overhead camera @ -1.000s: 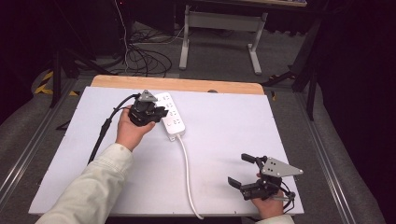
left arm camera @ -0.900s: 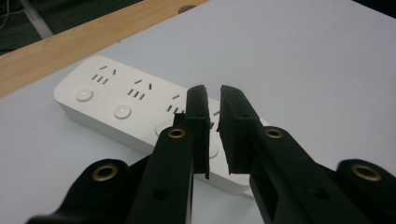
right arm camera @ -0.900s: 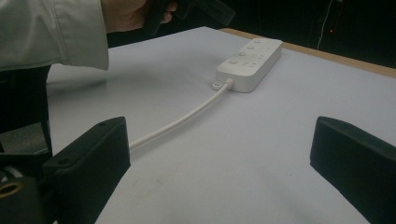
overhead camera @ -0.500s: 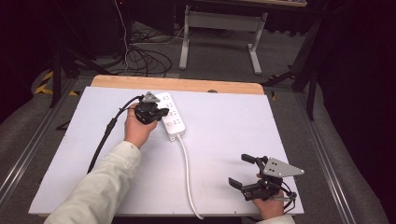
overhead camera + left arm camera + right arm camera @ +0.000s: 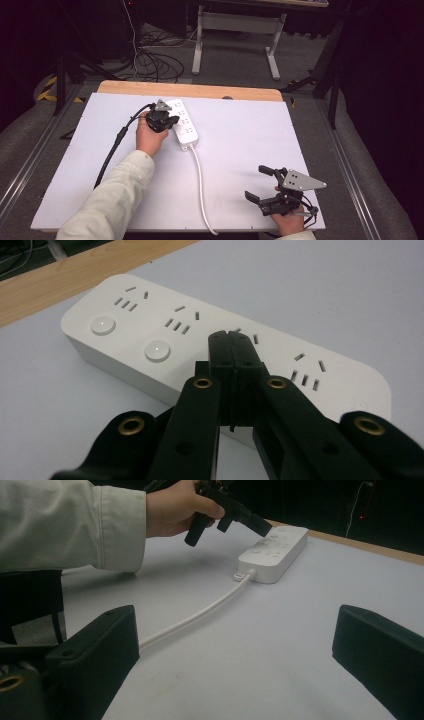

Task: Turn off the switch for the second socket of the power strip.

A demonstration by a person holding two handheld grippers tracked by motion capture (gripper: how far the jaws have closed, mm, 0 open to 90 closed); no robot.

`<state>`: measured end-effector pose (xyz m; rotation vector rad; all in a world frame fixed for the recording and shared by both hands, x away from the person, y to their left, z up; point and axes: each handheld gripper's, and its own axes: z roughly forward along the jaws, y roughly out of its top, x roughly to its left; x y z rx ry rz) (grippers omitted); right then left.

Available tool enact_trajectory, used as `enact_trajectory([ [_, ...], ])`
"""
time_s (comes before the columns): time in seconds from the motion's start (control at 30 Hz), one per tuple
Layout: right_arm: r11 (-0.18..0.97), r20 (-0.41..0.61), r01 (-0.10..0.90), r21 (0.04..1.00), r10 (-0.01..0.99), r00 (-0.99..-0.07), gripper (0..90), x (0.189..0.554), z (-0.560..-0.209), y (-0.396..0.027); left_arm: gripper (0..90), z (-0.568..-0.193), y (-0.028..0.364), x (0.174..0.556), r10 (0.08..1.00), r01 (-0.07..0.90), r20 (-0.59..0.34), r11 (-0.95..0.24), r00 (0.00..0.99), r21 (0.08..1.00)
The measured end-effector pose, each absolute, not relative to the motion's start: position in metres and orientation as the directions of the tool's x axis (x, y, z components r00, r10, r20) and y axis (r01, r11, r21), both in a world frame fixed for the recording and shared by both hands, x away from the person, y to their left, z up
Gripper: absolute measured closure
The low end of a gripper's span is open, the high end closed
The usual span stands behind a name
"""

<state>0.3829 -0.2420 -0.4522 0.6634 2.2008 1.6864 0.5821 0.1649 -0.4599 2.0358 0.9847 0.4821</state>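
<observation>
Evidently the white plastic power strip, lying near the far wooden edge of the matte white tabletop, is about to have a round switch button pressed. The left gripper has just closed its jaws flat together with nothing between them, and its tip hovers over the strip's top. Next it likely needs a small shift onto a button, then a straight push. The right gripper rests wide open near the front edge. Beyond are dark floor cables and a grey desk frame.
</observation>
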Motion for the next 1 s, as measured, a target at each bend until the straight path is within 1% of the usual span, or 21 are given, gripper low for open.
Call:
enact_trajectory([
  [0.3,0.211,0.049,0.183,0.960,0.519,-0.854,5.4,0.383,-0.452,-0.242,89.9,-0.468,0.163,0.586,0.791,0.483,-0.007,-0.368,0.612,0.794],
  [0.47,0.209,0.050,0.184,0.960,0.518,-0.854,5.4,0.383,-0.452,-0.242,89.9,-0.469,0.163,0.587,0.785,0.471,-0.001,-0.371,0.619,0.800],
  [0.8,0.210,0.050,0.183,0.960,0.518,-0.854,5.2,0.383,-0.452,-0.242,89.9,-0.470,0.161,0.587,0.789,0.482,-0.022,-0.352,0.614,0.802],
  [1.0,0.210,0.049,0.183,0.960,0.517,-0.854,5.2,0.383,-0.453,-0.242,90.0,-0.470,0.161,0.587,0.792,0.477,0.005,-0.372,0.610,0.797],
])
